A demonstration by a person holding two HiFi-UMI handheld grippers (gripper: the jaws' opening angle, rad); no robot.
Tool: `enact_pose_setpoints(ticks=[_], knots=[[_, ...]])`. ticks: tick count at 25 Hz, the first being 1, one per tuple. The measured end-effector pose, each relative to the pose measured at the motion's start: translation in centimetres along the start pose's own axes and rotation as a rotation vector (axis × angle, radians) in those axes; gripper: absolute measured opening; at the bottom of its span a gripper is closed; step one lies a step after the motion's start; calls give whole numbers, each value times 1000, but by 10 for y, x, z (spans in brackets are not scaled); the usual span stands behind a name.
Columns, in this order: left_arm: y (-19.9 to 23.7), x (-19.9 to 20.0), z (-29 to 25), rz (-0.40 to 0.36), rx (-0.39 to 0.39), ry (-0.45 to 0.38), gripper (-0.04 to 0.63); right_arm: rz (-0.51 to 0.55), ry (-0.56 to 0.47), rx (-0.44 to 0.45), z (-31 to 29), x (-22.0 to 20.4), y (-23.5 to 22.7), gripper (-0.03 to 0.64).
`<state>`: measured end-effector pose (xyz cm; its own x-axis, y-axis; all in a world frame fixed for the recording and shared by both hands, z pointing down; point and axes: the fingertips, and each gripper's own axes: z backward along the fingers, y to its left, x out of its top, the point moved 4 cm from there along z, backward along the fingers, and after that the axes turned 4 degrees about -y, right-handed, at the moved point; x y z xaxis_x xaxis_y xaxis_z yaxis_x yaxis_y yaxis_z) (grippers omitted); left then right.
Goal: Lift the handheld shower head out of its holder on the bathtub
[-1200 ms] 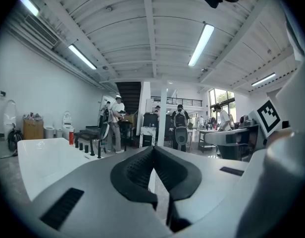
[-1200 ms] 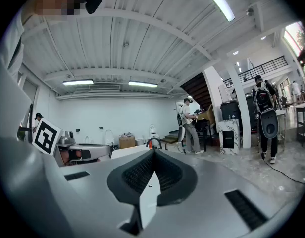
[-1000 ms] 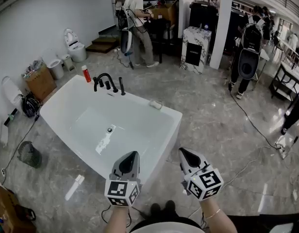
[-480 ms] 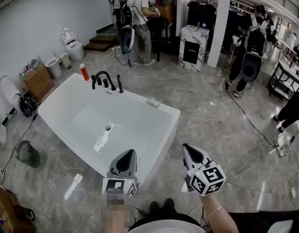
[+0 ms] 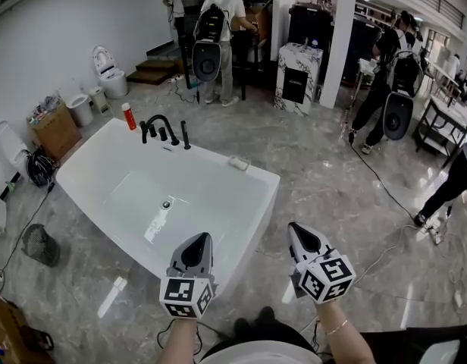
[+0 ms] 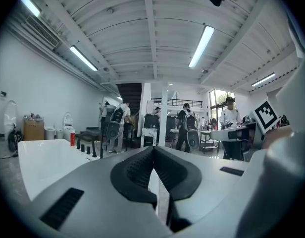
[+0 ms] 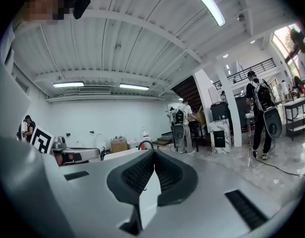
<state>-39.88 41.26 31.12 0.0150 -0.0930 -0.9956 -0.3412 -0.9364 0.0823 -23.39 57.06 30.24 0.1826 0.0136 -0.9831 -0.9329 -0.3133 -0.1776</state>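
- The red bottle [image 5: 128, 116] and the black faucet [image 5: 162, 121] stand on the far rim of the white bathtub [image 5: 241, 184]. The whole tub shows slightly further left in the head view than a second ago.
- The handheld shower head [image 5: 186, 135] stands upright in its holder on that rim, just right of the faucet, as before.
- The left gripper [image 5: 201, 238] hovers by the tub's near corner, jaws clenched on nothing, well apart from the shower head.
- The right gripper [image 5: 293, 227] hangs over the floor beside the tub, jaws pressed together and empty, a touch further right than earlier.
- The person with the backpack [image 5: 218, 29] at the back now stands with their back turned.
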Motion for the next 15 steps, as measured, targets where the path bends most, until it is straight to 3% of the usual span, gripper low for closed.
enact_pose_setpoints(ticks=[9, 15], knots=[[21, -12, -51, 5, 16, 13, 20, -13, 17, 30, -58, -7, -28, 54], [54, -22, -139, 8, 71, 20, 20, -29, 6, 80, -147, -6, -85, 61]])
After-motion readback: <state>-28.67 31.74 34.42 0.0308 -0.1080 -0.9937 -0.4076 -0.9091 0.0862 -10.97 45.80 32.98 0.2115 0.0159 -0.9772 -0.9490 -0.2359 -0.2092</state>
